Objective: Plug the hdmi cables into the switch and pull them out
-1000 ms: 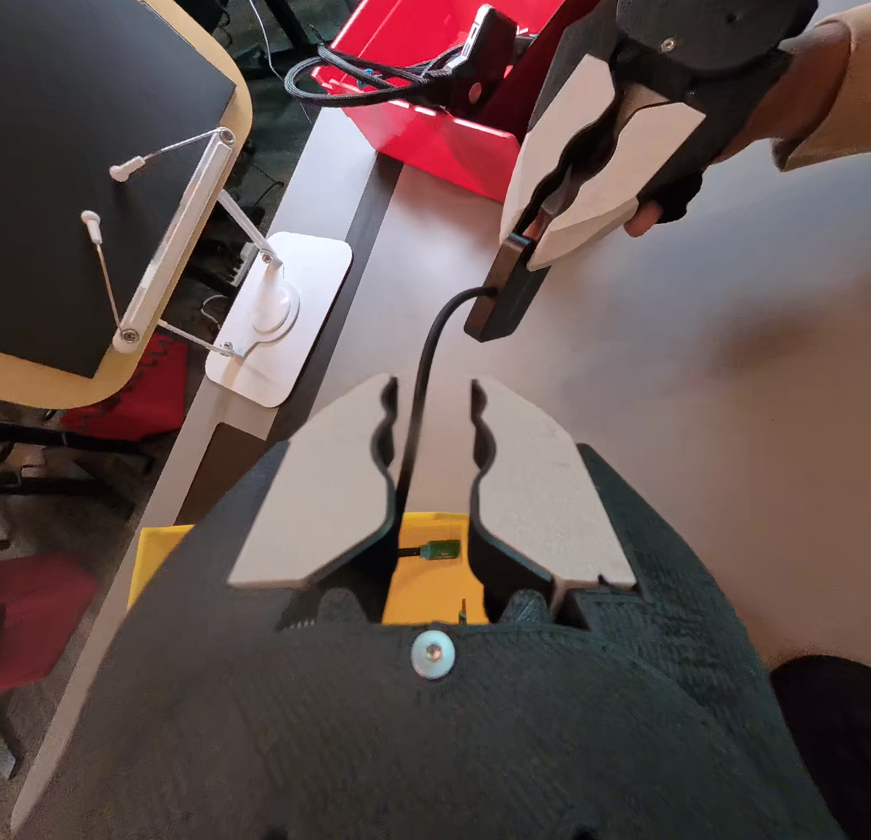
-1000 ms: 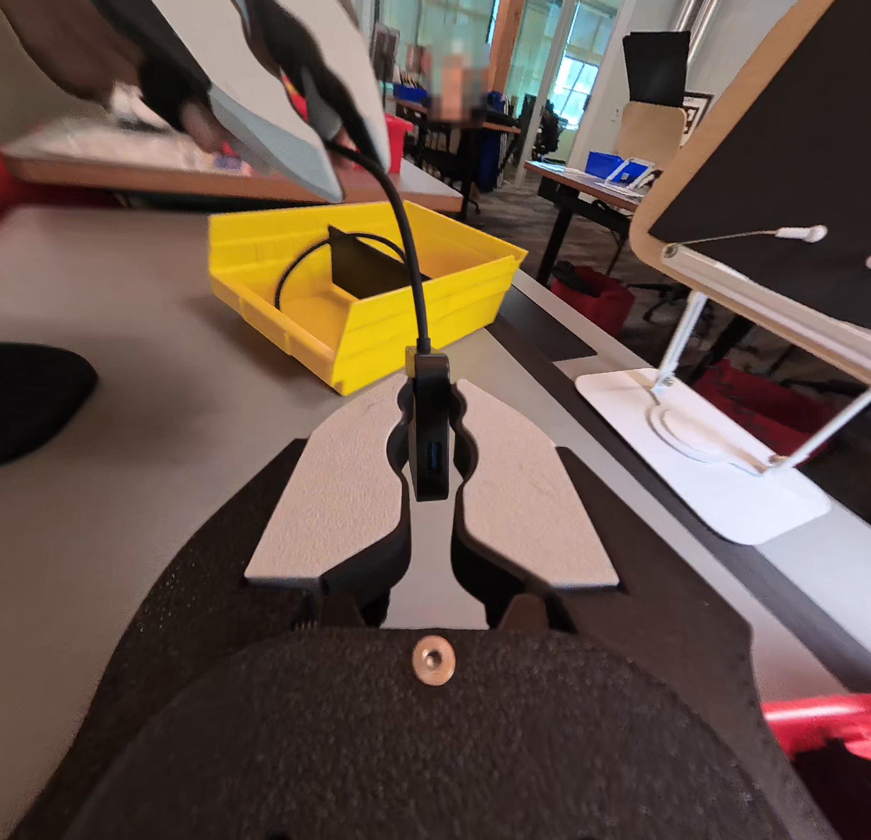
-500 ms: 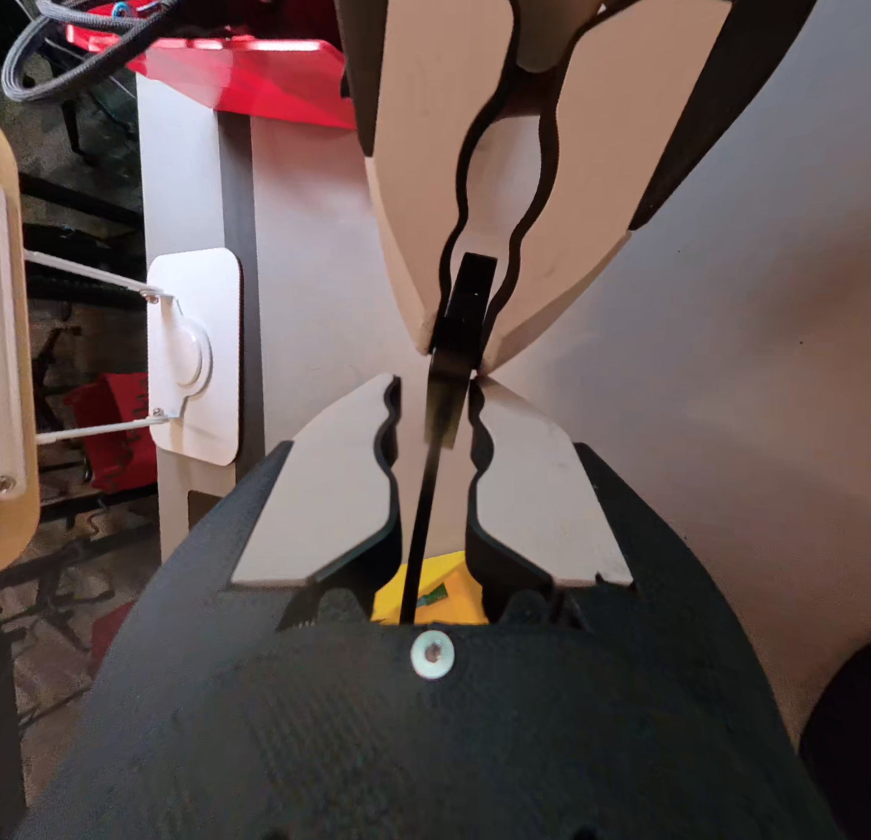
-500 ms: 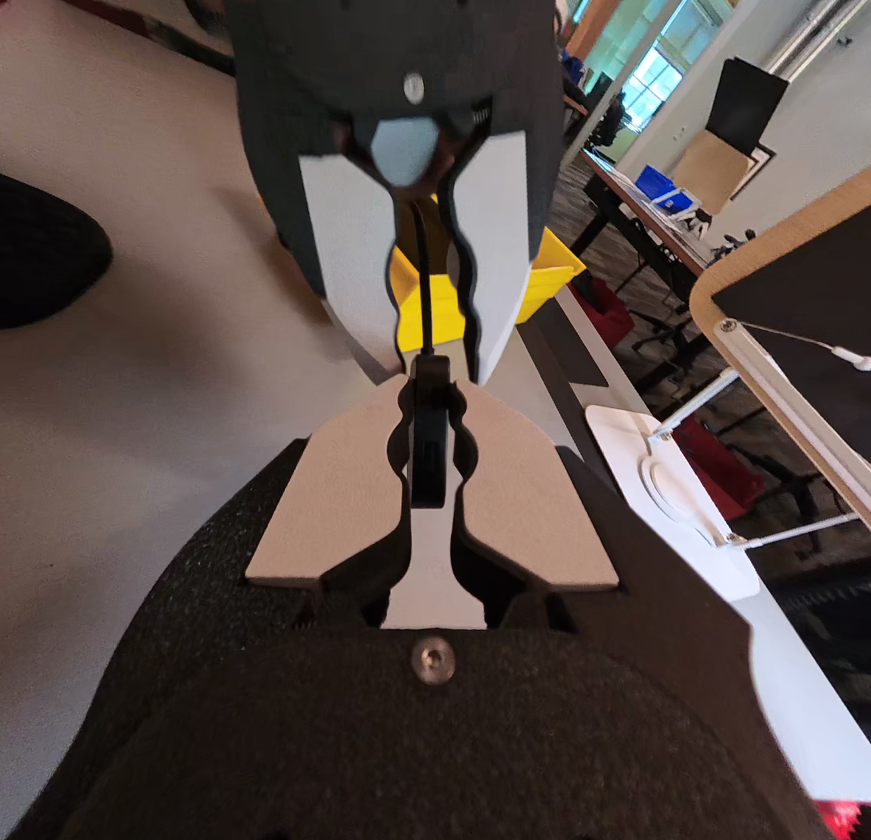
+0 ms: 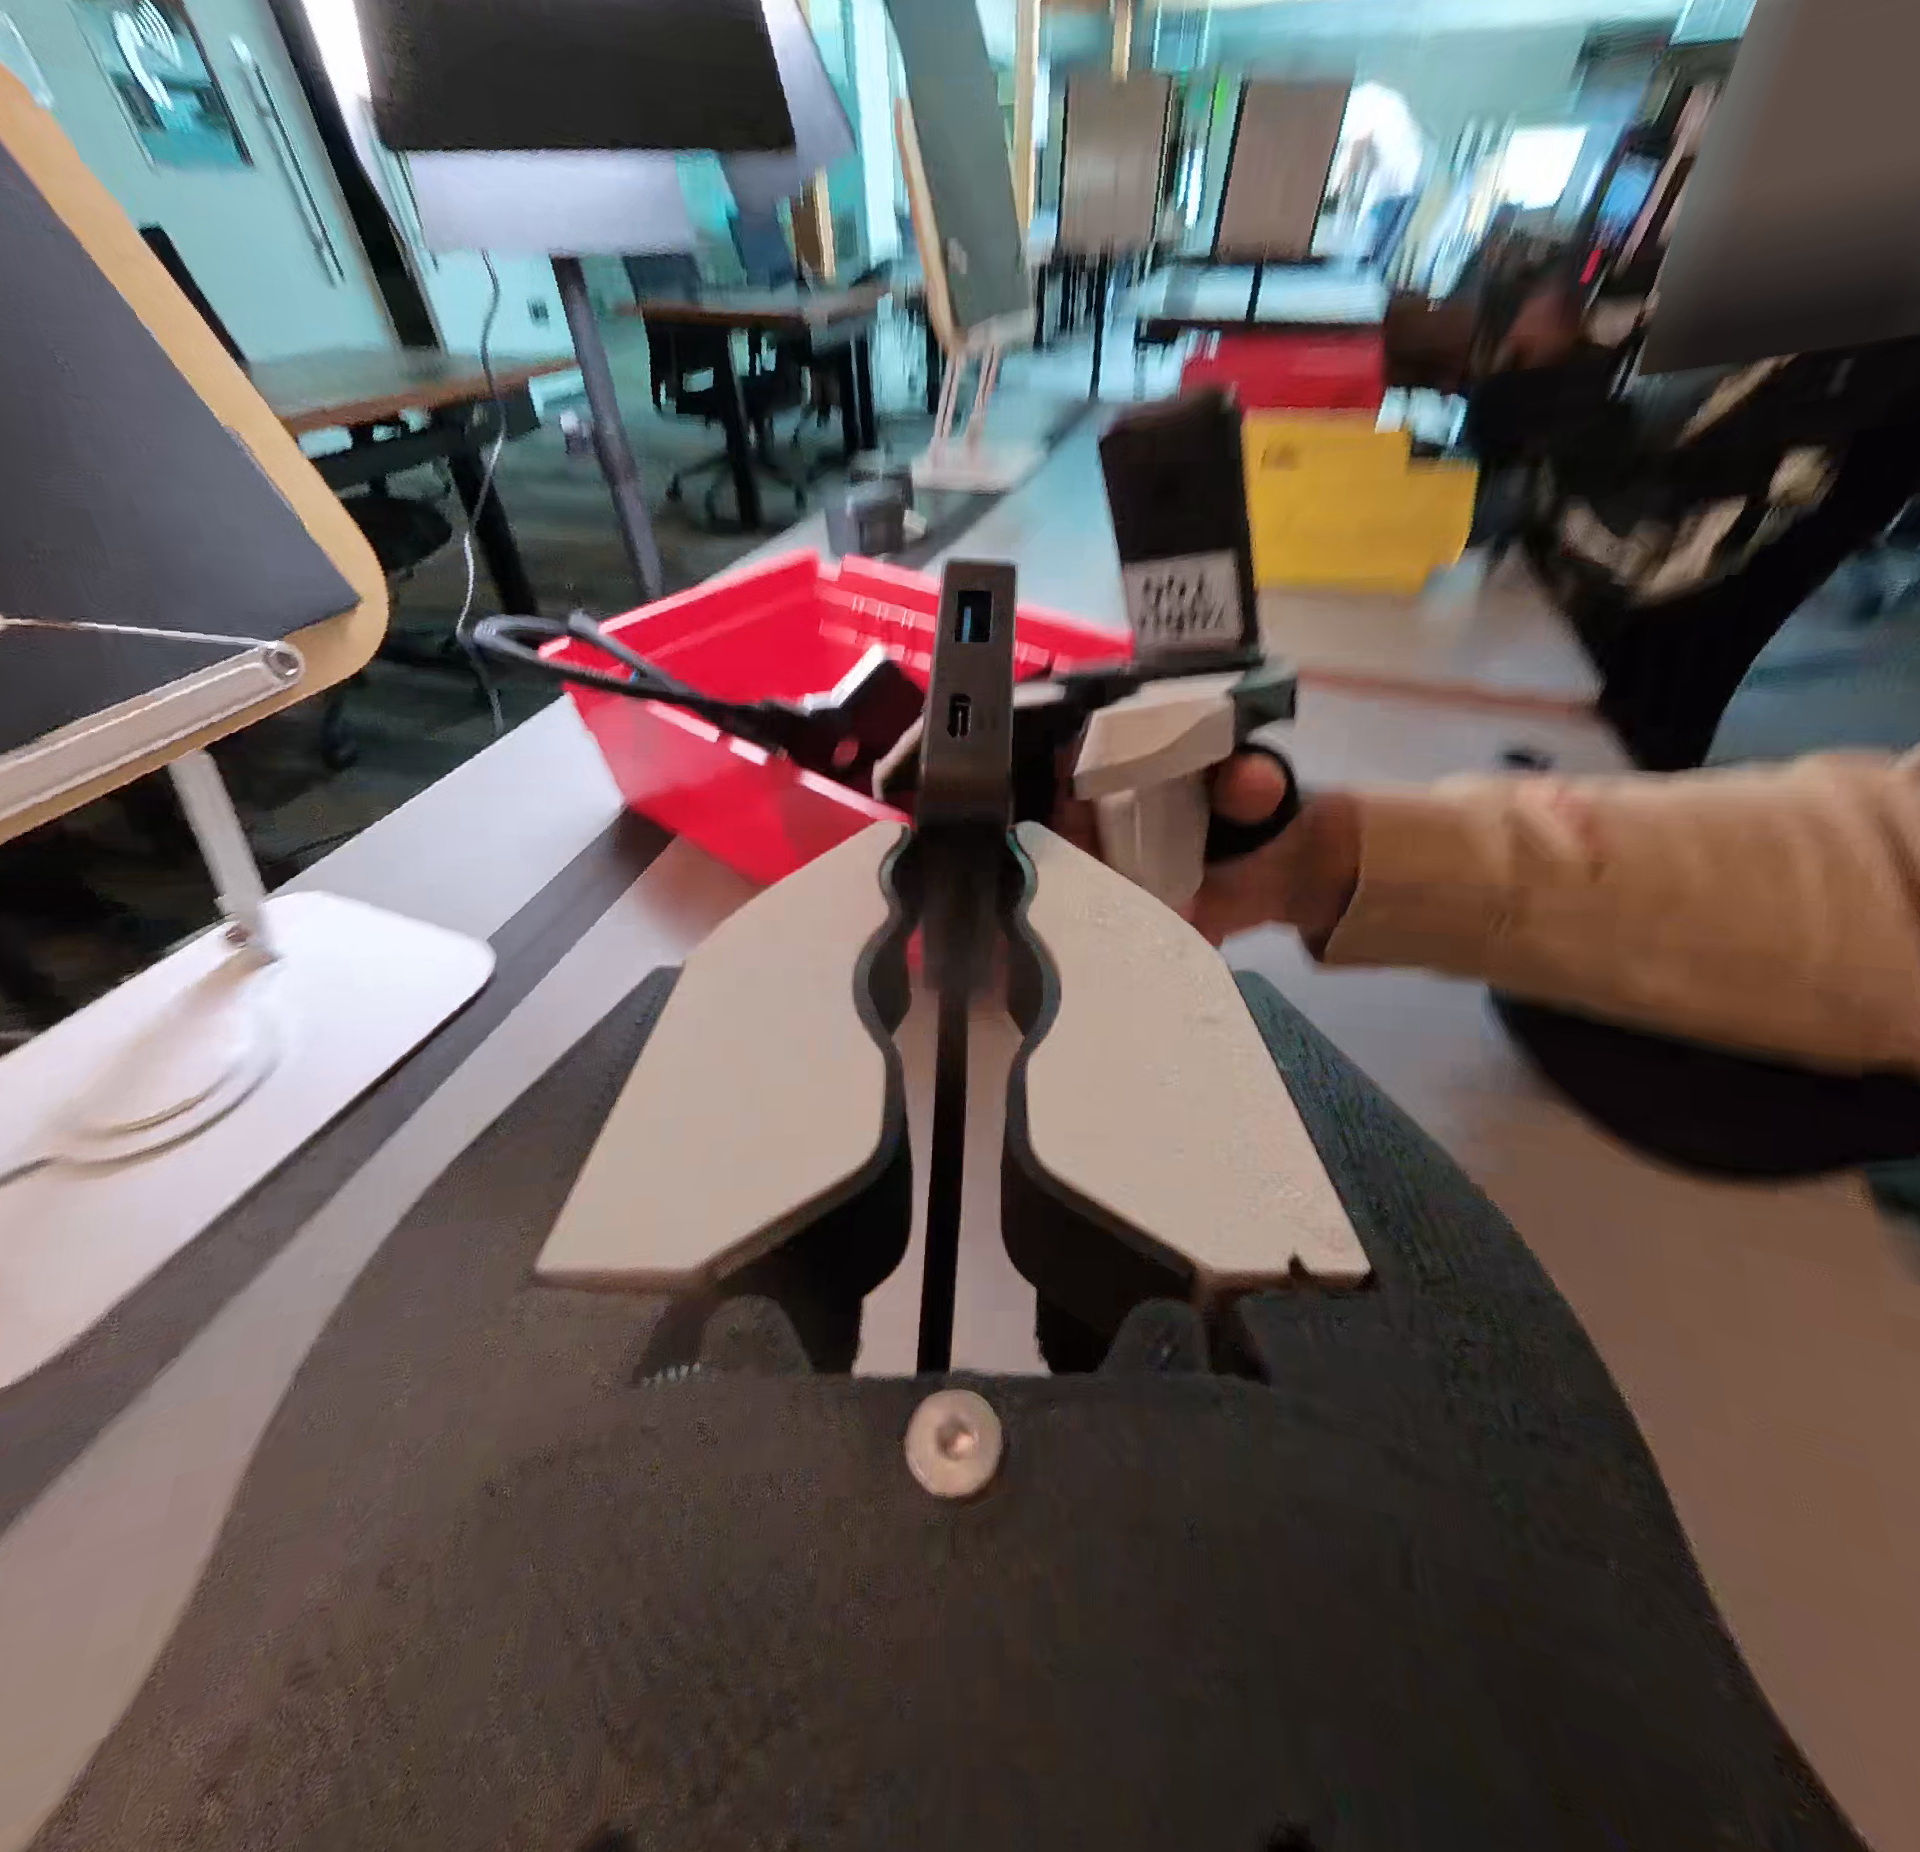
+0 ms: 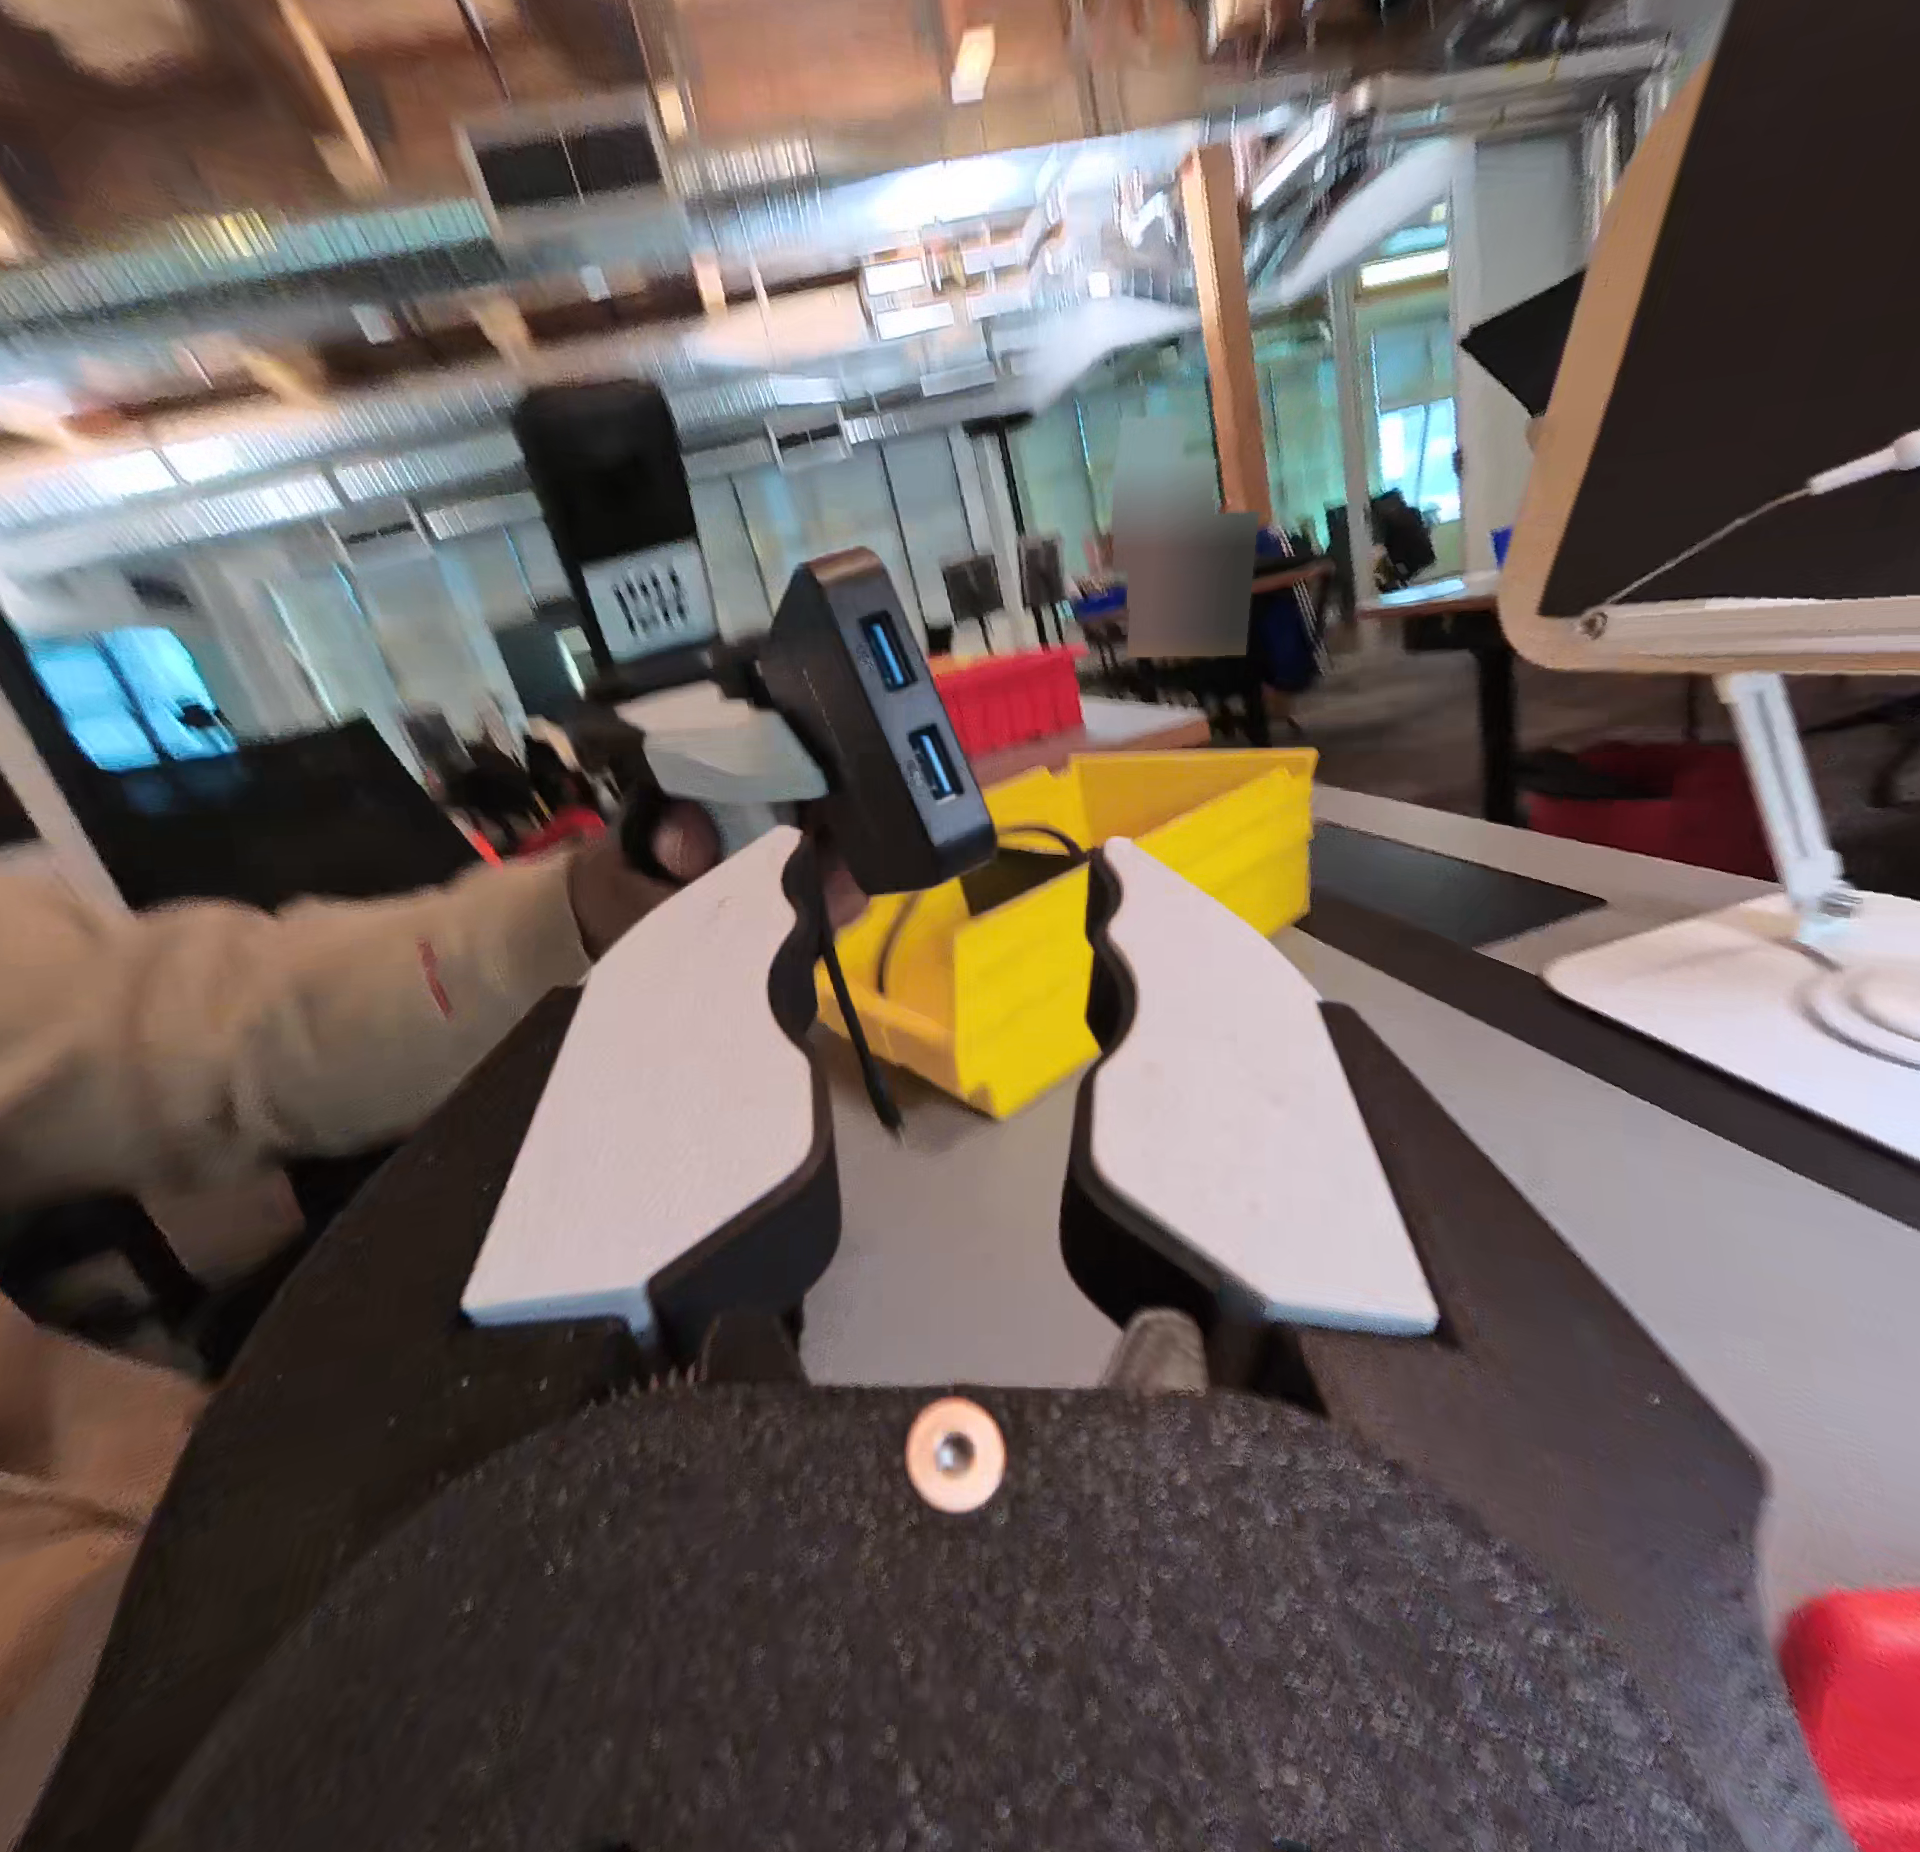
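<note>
In the left wrist view, my left gripper is shut on the lower end of the black switch, which stands upright above the fingertips with its ports facing me. Its thin black cable runs back between the fingers. In the right wrist view, my right gripper is open and empty, just in front of the switch, whose cable end dangles free. Black braided hdmi cables and a black plug lie in the red bin.
A yellow bin holding a black cable stands on the grey table. A black board on a stand with a white base stands at the table's edge. The person's beige sleeve reaches in from the right. Tip to tip, the grippers are about 4 cm apart. From my right tips it is roughly 20 cm to the black plug; from my left, 25 cm.
The switch has passed from my right gripper to my left. The left gripper closed on it, the right one opened and drew back. Both views have tilted up toward the room.
</note>
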A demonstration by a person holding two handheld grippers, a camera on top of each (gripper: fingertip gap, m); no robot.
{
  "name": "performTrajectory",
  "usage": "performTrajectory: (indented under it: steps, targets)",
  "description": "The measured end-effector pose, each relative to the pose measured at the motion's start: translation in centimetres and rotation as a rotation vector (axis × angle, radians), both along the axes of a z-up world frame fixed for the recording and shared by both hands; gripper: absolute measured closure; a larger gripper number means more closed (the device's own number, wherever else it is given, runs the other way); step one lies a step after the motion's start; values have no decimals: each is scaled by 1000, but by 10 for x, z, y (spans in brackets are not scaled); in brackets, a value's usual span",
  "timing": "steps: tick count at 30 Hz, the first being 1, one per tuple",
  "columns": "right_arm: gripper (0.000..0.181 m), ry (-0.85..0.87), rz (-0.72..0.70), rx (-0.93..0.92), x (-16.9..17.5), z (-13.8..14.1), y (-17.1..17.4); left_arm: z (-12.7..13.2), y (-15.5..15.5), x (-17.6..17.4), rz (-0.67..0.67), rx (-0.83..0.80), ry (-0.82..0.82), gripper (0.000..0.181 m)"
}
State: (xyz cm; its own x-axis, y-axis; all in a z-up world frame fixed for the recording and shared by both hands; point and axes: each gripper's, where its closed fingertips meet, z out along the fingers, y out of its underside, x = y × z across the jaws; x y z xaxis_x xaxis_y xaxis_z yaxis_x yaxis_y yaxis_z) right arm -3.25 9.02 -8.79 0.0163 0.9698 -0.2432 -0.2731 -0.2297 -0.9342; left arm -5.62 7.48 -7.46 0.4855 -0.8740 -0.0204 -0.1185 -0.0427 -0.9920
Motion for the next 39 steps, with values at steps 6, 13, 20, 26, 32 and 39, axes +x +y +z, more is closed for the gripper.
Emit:
performTrajectory:
  steps: [6, 13, 20, 26, 32, 39]
  targets:
    - [163, 183, 105, -42, 7, 29, -15, 15, -6, 27, -77, -52, -263, 165]
    - [168, -164, 121, 160, 27, 20, -26, -7, -11, 26, -83, -42, -36, 147]
    - [168, -705, 5, 517, 19, -18, -43, -27, -19, 24, -54, 115, 295, 140]
    - [168, -936, 1, 692, 7, -34, -63, -58, -39, 27, -111, 198, 649, 155]
    - [160, -774, -133, 661, -4, -4, -54, -37, -30, 19, -94, 220, 468, 167]
    - [162, -310, -99, 372, -12, 53, -59, 43, -8, -28, -11, 144, -330, 167]
